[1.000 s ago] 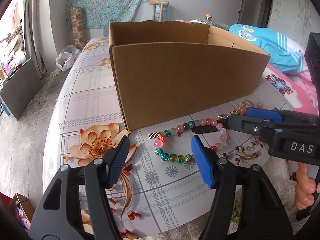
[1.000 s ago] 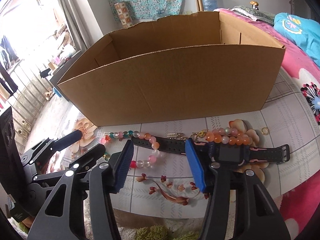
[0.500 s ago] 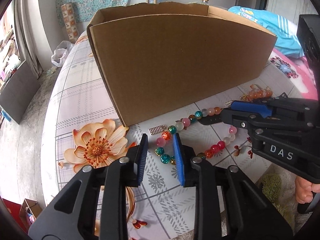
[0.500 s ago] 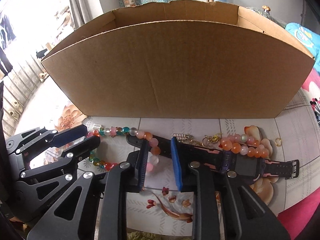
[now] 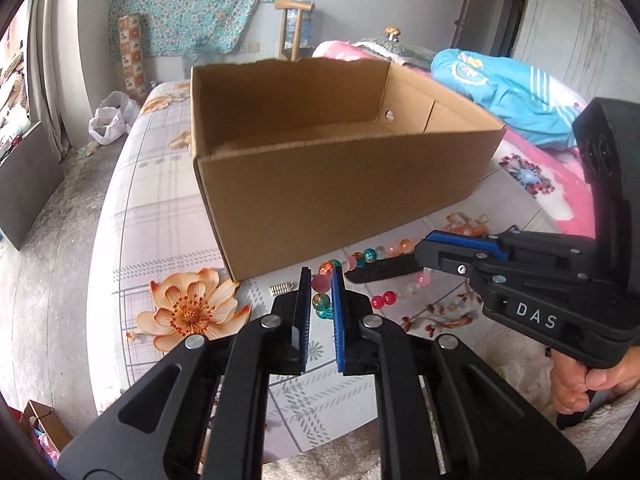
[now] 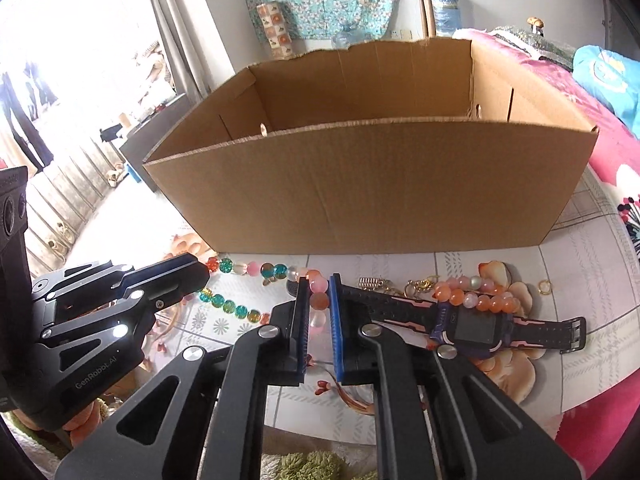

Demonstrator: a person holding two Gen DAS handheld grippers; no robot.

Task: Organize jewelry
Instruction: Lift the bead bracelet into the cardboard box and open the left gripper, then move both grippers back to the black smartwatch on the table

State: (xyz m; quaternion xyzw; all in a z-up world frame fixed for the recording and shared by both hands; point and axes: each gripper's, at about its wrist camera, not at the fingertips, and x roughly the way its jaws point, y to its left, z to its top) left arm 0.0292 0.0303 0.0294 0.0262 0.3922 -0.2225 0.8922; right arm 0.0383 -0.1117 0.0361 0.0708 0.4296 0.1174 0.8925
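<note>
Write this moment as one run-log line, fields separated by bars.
left gripper: shut on multicoloured bead bracelet | right gripper: shut on same bracelet | brown cardboard box: open, behind | black watch: on table

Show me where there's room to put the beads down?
Inside the cardboard box; no jewelry shows in the part visible. Also the bare cloth left of the box, above the orange flower. In front of the box it's crowded: bead necklace, watch, orange bracelet, both grippers.

Beads (image 6: pixel 256 270) and watch (image 6: pixel 472 326) before the box (image 6: pixel 360 192) — watch rightmost (on the tablecloth (image 5: pixel 160 220))
</note>
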